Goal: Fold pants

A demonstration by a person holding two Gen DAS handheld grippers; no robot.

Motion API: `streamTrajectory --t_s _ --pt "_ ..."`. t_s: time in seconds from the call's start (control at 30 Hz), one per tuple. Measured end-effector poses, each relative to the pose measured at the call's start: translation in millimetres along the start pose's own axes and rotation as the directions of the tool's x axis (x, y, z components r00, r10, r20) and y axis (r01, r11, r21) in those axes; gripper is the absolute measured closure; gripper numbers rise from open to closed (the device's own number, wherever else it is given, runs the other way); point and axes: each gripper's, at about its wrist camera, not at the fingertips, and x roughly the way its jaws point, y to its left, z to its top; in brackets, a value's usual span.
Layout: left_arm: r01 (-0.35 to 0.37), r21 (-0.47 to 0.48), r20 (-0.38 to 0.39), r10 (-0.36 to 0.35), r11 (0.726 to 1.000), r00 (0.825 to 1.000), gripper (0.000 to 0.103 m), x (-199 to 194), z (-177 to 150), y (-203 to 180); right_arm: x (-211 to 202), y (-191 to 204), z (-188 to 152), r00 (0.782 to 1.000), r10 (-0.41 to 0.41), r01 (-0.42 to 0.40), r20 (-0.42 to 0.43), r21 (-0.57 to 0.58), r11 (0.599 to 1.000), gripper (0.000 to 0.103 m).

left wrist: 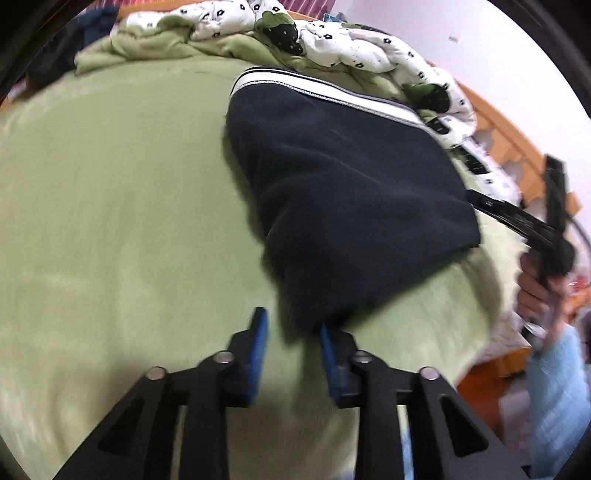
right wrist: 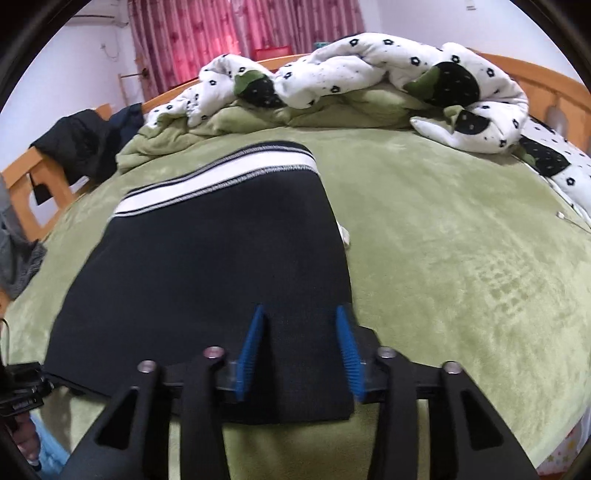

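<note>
Dark navy pants (right wrist: pixel 218 280) with a white striped waistband (right wrist: pixel 221 181) lie folded on a green bed blanket (right wrist: pixel 461 277). They also show in the left wrist view (left wrist: pixel 343 184). My right gripper (right wrist: pixel 301 314) is open, its blue pads (right wrist: pixel 251 347) over the near edge of the pants. My left gripper (left wrist: pixel 291 325) is open, with the near corner of the pants between or just above its pads (left wrist: pixel 258 350). The right gripper shows in the left wrist view (left wrist: pixel 543 236), held by a hand.
A white patterned quilt (right wrist: pixel 369 70) and a bunched green blanket lie at the far side of the bed. A wooden bed frame (right wrist: pixel 546 81) runs behind. Dark clothes (right wrist: pixel 85 144) hang over the frame at left. Red curtains (right wrist: pixel 240 26) hang beyond.
</note>
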Motion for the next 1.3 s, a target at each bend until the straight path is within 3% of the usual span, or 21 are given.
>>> streamTrajectory --t_s 0.13,0.23,0.33,0.4,0.43,0.47,0.53,0.6,0.73,0.8,0.83,0.87,0.9,1.0,1.13,1.17,1.23,1.3 --pt "0.113 -0.112 0.095 -0.103 0.987 0.990 0.048 -32 9 21 -5 -6 25 0.999 0.001 -0.001 0.047 -0.001 1.000 0.033" --pt "0.158 -0.110 0.126 -0.144 0.981 0.982 0.044 -30 42 15 14 -6 50 1.000 0.010 -0.010 0.025 0.000 1.000 0.033" --pt "0.097 -0.096 0.110 -0.087 0.991 0.990 0.043 0 86 11 40 -6 68 0.999 0.044 -0.044 -0.024 0.022 0.999 0.033" --pt "0.075 -0.115 0.066 -0.067 0.991 0.996 0.043 31 111 15 68 -6 75 0.991 0.080 -0.078 -0.110 0.023 0.997 0.033" --pt "0.079 -0.129 0.035 -0.075 0.988 0.997 0.043 46 120 19 86 -7 74 0.984 0.065 -0.065 -0.167 0.002 0.998 0.033" --pt "0.089 -0.132 0.018 -0.087 0.987 0.996 0.043 55 124 24 96 -9 73 0.982 0.058 -0.061 -0.180 -0.012 0.998 0.023" --pt "0.089 -0.125 -0.014 -0.091 0.988 0.996 0.041 76 129 31 104 -18 69 0.981 0.109 -0.113 -0.160 -0.014 0.994 0.019" --pt "0.135 -0.134 -0.004 -0.137 0.982 0.991 0.040 88 129 36 110 -27 68 0.969 0.165 -0.164 -0.185 0.021 0.986 0.019" --pt "0.167 -0.158 0.013 -0.167 0.973 0.986 0.044 104 131 35 128 -37 67 0.925 0.288 -0.271 -0.246 0.103 0.957 0.019" --pt "0.162 -0.165 0.008 -0.163 0.973 0.987 0.053 105 130 33 138 -37 66 0.882 0.361 -0.338 -0.304 0.129 0.932 0.018" --pt "0.166 -0.170 0.012 -0.166 0.971 0.986 0.061 103 129 36 140 -35 65 0.864 0.389 -0.365 -0.319 0.134 0.921 0.022" --pt "0.178 -0.175 0.022 -0.177 0.968 0.984 0.066 99 128 37 140 -32 64 0.839 0.428 -0.402 -0.337 0.147 0.904 0.035" --pt "0.184 -0.178 0.030 -0.181 0.967 0.983 0.072 95 127 40 139 -29 63 0.825 0.449 -0.418 -0.343 0.165 0.893 0.039" --pt "0.213 -0.211 0.053 -0.207 0.954 0.977 0.080 86 129 44 121 -13 63 0.877 0.370 -0.357 -0.307 0.099 0.929 0.052" --pt "0.242 -0.167 0.114 -0.225 0.956 0.968 0.083 54 131 41 91 10 69 0.917 0.321 -0.300 -0.236 0.121 0.946 0.067" --pt "0.248 -0.156 0.129 -0.229 0.956 0.965 0.083 44 130 43 81 20 69 0.921 0.325 -0.303 -0.216 0.130 0.944 0.073" --pt "0.251 -0.153 0.144 -0.230 0.956 0.962 0.083 22 131 54 67 39 69 0.902 0.388 -0.359 -0.188 0.170 0.918 0.078" --pt "0.243 -0.167 0.158 -0.218 0.955 0.963 0.083 -2 129 77 56 76 67 0.913 0.371 -0.351 -0.170 0.135 0.927 0.079"
